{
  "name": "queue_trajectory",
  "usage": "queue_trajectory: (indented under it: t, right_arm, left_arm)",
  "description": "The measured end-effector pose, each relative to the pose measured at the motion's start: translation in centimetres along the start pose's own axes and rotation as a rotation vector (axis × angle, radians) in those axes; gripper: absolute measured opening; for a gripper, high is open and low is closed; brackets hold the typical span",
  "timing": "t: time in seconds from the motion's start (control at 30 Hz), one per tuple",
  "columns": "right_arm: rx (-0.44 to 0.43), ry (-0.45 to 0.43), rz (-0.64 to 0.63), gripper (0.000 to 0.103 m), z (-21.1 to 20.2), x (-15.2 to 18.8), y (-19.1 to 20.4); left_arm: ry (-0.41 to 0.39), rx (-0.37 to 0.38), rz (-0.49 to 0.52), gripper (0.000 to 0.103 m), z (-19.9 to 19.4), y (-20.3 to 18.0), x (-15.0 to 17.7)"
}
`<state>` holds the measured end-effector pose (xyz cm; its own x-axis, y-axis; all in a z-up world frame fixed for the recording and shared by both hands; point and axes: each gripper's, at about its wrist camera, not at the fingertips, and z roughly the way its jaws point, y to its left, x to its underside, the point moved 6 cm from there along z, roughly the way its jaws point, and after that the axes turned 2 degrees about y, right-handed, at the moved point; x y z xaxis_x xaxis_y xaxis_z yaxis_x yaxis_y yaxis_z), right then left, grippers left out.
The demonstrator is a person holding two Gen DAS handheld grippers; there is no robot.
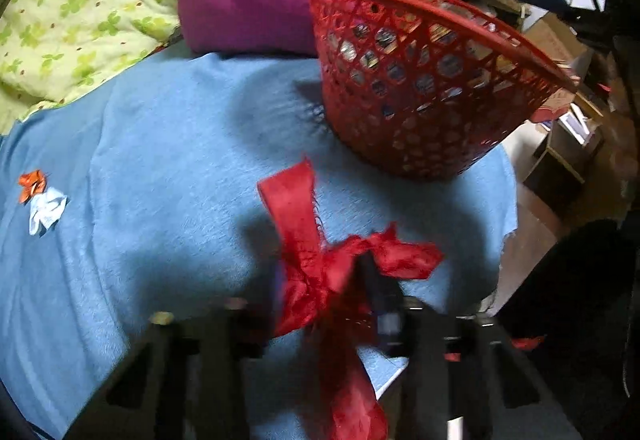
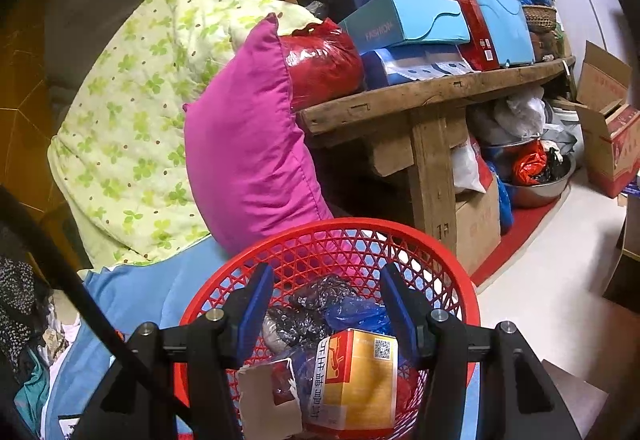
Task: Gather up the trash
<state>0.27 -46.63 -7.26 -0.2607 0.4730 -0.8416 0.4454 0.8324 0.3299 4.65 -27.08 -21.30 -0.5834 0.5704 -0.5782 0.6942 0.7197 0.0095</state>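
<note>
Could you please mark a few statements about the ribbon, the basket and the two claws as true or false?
1. The left claw has a red ribbon bunched between its fingers. True.
2. The red basket is empty. False: it holds a yellow box, a blue plastic bag and other scraps.
3. The right claw stands open over the basket, gripping nothing. True.
4. The basket sits on the floor. False: it rests on the blue cloth.
5. Two small crumpled scraps, one orange and one pale blue, lie on the blue cloth. True.
</note>
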Motion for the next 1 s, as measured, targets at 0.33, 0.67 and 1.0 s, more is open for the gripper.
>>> queue_trajectory:
  t: [0.33,0.67,1.0]
  right_arm:
    - [0.011,-0.030,0.012,0.059,-0.2,-0.5,-0.9]
    - [0.023,-0.093,0.045,0.059,-1.1,-1.3,-1.6]
    - [0.095,-0.173,0.163,0.059,-2.6,-2.4,-5.1]
  left_arm:
    - [-0.083,-0.014,-0.070,0.007,-3.4,3.5,-2.2]
    - [-0.331,-0.015,-0.024,0.007,-13.0,3.2,-12.2]
    - [-0.445,-0.041,-0.003,0.061,-14.2,-1.8,-22.7]
